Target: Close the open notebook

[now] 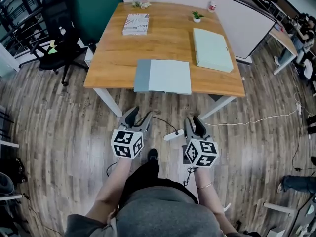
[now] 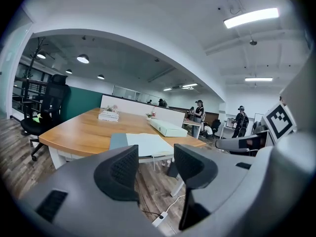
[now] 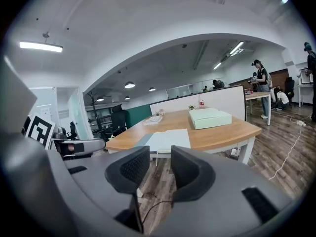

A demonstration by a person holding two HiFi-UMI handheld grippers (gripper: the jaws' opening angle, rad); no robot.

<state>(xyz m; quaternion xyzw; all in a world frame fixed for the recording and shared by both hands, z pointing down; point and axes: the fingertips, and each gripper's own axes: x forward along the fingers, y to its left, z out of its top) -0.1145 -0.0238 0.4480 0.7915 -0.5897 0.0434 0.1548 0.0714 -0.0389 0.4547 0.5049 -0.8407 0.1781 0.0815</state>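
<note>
You have not started on the notebook [image 1: 165,76] yet. It lies open at the near edge of the wooden worktop [image 1: 168,41], with a grey strip along its left side and a pale page spread to the right. Its front edge hangs a little over the worktop's rim, and nothing touches it.

You stand back on the floor [image 1: 59,127] with both grippers held low in front of you, well apart from the notebook. Your left gripper [image 1: 138,118] has its jaws spread, and its own view shows only floor and a worktop leg between them. Your right gripper [image 1: 194,125] is spread too and holds nothing. Both point toward the worktop, and each gripper view shows the notebook ahead.

By my reading, the whole task is left. You need to get to the worktop, catch one side of the notebook, fold it over onto the other half and let it settle flat. The pale green box [image 1: 212,49] and the stack of books [image 1: 136,23] sit further back and look clear of the fold.
</note>
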